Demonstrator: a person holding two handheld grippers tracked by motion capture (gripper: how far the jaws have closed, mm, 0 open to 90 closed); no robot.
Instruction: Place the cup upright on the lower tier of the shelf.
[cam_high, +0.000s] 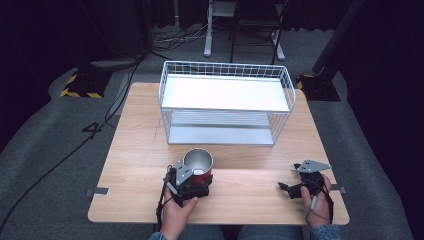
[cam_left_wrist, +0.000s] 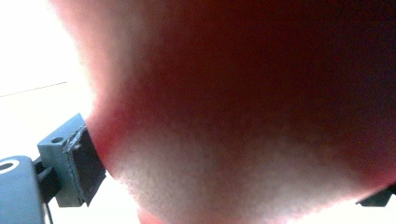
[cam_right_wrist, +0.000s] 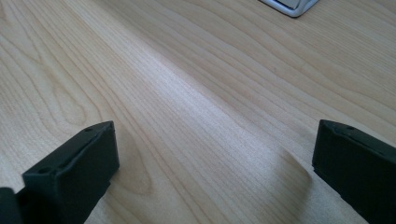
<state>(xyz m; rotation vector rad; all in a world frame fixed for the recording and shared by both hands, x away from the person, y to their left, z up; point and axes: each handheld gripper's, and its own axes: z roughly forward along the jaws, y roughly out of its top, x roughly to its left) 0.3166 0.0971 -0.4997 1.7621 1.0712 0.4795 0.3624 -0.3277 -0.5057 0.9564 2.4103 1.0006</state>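
A metal cup (cam_high: 198, 162) with a red lower band stands on the wooden table (cam_high: 140, 150) near its front middle. My left gripper (cam_high: 196, 176) is shut on it from the near side. In the left gripper view the cup's red wall (cam_left_wrist: 243, 102) is a close blur between the jaws, and the left pad (cam_left_wrist: 84, 163) presses against it. My right gripper (cam_high: 289, 188) rests low at the front right of the table, open, with only bare wood between its fingers (cam_right_wrist: 74, 168). It points left toward the cup, about a hand's width away from it.
A white wire two-level rack (cam_high: 226, 102) stands at the back middle of the table, its open front facing me; one corner of its base (cam_right_wrist: 292, 5) shows in the right gripper view. Beyond the table are grey carpet, cables and stand legs.
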